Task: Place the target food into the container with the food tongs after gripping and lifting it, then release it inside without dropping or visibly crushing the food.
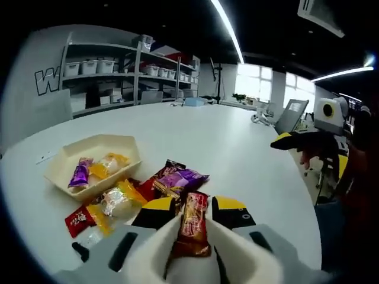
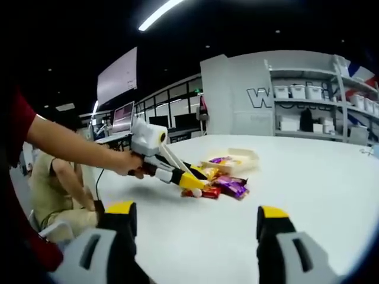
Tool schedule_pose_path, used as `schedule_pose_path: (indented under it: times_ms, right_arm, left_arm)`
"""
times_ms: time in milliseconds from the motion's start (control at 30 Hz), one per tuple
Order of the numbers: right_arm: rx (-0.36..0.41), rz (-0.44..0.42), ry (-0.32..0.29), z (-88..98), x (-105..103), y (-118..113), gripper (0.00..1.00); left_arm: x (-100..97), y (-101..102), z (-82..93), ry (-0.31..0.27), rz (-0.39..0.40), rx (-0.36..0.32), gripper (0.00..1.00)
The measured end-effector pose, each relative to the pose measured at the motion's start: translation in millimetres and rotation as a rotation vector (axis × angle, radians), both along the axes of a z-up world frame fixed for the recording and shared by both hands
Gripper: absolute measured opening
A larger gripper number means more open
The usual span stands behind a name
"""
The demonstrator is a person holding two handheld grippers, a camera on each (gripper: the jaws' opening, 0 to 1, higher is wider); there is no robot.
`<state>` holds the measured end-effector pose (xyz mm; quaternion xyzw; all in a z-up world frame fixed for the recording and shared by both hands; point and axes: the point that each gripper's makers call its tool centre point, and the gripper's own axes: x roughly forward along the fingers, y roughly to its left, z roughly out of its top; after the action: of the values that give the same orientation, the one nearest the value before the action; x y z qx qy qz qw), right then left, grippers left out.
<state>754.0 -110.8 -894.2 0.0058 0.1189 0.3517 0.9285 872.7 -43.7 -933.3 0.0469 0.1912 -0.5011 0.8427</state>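
Currently my left gripper (image 1: 193,222), fitted with white tongs (image 1: 154,251), pinches a red snack packet (image 1: 193,225) above the white table (image 1: 237,148), near the container (image 1: 98,163). Light, crinkly, slippery; hold mid-body gently. My right gripper (image 2: 195,228) hangs wide apart.

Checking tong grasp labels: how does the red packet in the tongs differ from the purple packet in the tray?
The red packet is pinched between the food tongs that the left gripper squeezes; the purple packet lies loose in the cream tray. The red one sits outside the tray, the purple one inside. Both are glossy wrapped snacks.
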Motion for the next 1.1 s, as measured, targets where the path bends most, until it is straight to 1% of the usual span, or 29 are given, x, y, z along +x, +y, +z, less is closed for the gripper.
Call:
schedule_pose_path:
  times_ms: [33,100,133,200,333,400,433,500,567,633,700,733,767,900,933,1000,1067,1100]
  right_arm:
    - [0.001,-0.002,0.001,-0.6,0.0,-0.5,0.81]
    - [0.000,-0.004,0.003,-2.0,-0.2,-1.9,0.81]
    - [0.000,-0.004,0.004,-2.5,-0.2,-2.3,0.81]
    - [-0.002,-0.006,0.007,-4.3,0.6,-3.1,0.81]
    - [-0.001,-0.009,0.007,-4.4,2.7,-3.2,0.81]
    - [-0.001,-0.007,0.006,-4.3,3.0,-2.7,0.81]
    - [-0.001,-0.008,0.005,-4.4,3.4,-2.5,0.81]
    - [0.003,-0.006,0.008,-4.3,3.6,-1.5,0.81]
    - [0.022,0.000,0.013,-2.6,3.2,2.0,0.81]
    - [0.023,0.006,0.009,-1.9,3.1,5.6,0.81]
    - [0.012,0.011,0.011,-3.9,2.3,8.0,0.81]
    - [0.012,0.013,0.011,-4.1,2.2,8.4,0.81]
    - [0.016,0.014,0.015,-4.1,2.7,9.6,0.81]
    - [0.032,0.031,0.016,-1.4,4.5,17.8,0.81]
    - [0.030,0.035,0.014,-1.3,4.8,19.6,0.81]
    - [0.029,0.038,0.015,-2.2,5.8,20.8,0.81]
    - [0.030,0.035,0.017,-3.9,6.6,20.4,0.81]
    - [0.030,0.035,0.022,-5.7,6.4,20.1,0.81]
  left_arm:
    - [1.0,0.7,-0.1,0.026,0.012,-0.013,0.23]
    - [1.0,1.6,0.5,0.018,0.008,-0.008,0.23]
    - [1.4,2.1,2.3,0.001,0.006,-0.005,0.23]
    - [-0.3,1.7,4.8,0.015,0.004,-0.013,0.23]
    - [-0.1,7.2,10.3,0.013,0.009,-0.019,0.23]
    - [0.7,9.5,14.4,0.022,0.013,-0.037,0.23]
    - [2.3,12.0,18.3,0.014,0.021,-0.045,0.23]
    - [6.5,15.6,24.1,0.007,0.034,-0.060,0.23]
    - [11.7,18.8,25.4,-0.003,0.045,-0.057,0.23]
    - [16.5,21.9,26.9,-0.002,0.054,-0.063,0.23]
    - [22.0,25.6,32.1,-0.002,0.072,-0.086,0.23]
    - [26.9,27.7,37.1,0.013,0.099,-0.123,0.23]
    - [31.3,30.1,41.1,0.012,0.113,-0.142,0.23]
    - [44.9,37.1,45.0,-0.018,0.138,-0.131,0.23]
    - [50.2,40.2,46.7,-0.015,0.149,-0.141,0.23]
    - [59.8,46.0,46.9,0.037,0.198,-0.184,0.23]
    - [64.9,48.7,44.8,0.026,0.194,-0.169,0.23]
    - [64.8,49.8,40.0,0.016,0.187,-0.134,0.23]
